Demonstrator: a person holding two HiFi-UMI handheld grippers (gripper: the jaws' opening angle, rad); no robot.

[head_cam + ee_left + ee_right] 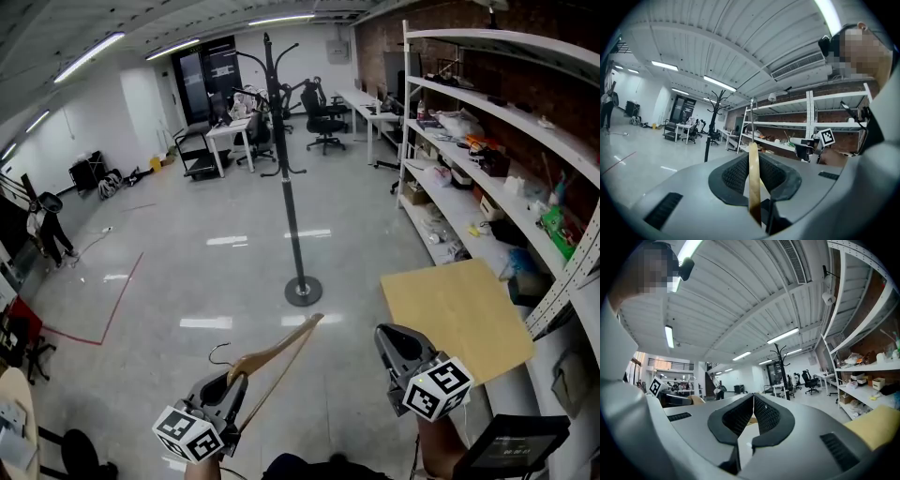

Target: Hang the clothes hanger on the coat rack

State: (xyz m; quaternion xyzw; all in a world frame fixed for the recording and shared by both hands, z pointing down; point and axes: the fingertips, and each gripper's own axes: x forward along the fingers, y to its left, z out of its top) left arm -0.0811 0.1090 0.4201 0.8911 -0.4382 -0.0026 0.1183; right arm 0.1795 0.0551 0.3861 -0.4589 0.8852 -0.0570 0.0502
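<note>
- your left claw [232, 382] pinches the light wooden clothes hanger with a metal hook [281, 349].
- your right claw [389, 339] is pressed together, empty.
- the tall black metal coat rack [292, 216] stands at 12 o'clock, well apart.

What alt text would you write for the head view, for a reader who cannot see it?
The left hand-held gripper holds a wooden clothes hanger, the right hand-held gripper beside it empty. A black coat rack stands ahead on the grey floor, shelves at right.

Left gripper [233, 380] clamps its jaws on the hanger [281, 349]; right gripper [390, 335] has jaws together, empty
</note>
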